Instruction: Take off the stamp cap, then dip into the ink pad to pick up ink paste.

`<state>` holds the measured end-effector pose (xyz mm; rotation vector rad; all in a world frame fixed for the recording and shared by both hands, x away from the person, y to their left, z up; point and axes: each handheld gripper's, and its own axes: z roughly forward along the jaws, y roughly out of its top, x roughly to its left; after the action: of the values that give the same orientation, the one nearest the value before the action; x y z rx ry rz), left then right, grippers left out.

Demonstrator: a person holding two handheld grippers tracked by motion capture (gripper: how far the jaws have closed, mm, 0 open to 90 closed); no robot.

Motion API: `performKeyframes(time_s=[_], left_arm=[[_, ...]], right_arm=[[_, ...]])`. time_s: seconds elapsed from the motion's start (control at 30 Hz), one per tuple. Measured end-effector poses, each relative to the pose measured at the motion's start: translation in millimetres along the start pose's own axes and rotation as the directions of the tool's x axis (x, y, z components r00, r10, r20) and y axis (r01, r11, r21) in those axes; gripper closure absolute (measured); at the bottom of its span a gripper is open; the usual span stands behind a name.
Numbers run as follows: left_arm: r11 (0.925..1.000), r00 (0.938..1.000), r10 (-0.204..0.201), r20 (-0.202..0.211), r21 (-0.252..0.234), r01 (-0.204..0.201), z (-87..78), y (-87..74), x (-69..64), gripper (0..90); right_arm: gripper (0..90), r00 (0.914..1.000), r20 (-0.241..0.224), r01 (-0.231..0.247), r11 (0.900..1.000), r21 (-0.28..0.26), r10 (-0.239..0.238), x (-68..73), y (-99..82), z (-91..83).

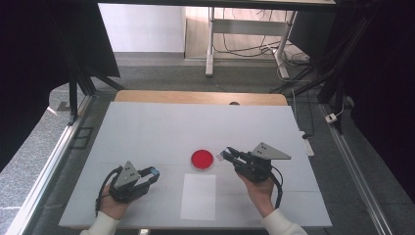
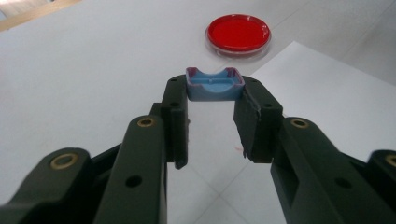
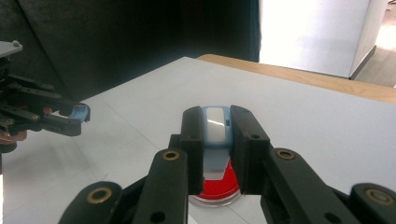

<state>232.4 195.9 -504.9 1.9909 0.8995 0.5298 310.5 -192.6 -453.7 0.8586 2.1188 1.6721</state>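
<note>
A round red dish (image 1: 202, 159) sits on the white table in front of me. My left gripper (image 1: 153, 173) hovers to its left, shut on a small blue tray-shaped piece (image 2: 215, 86) with raised corners, seen in the left gripper view between the jaw tips (image 2: 215, 89), short of the red dish (image 2: 238, 33). My right gripper (image 1: 228, 154) is at the dish's right edge, shut on a light blue piece with a pale shiny face (image 3: 215, 125). In the right gripper view that piece hangs over the red dish (image 3: 219, 189), and the left gripper (image 3: 80, 115) shows far left.
A white sheet of paper (image 1: 198, 197) lies flat near the front edge, between my hands, also seen as the sheet (image 2: 327, 102) in the left gripper view. The white table top (image 1: 161, 127) has a wooden strip (image 1: 195, 96) at its far edge. Floor and desk legs lie beyond.
</note>
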Motion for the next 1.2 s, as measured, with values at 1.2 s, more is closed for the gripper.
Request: performKeyframes(time_s=[1.2], left_arm=[[0.9997,0.9996,-0.024,0.012,0.003,0.024,1.0,-6.5,6.2,65.7]], right_arm=[[75.4,0.9976,0.0,0.069,0.9943,0.081,-0.069,-0.3,8.6,15.3]])
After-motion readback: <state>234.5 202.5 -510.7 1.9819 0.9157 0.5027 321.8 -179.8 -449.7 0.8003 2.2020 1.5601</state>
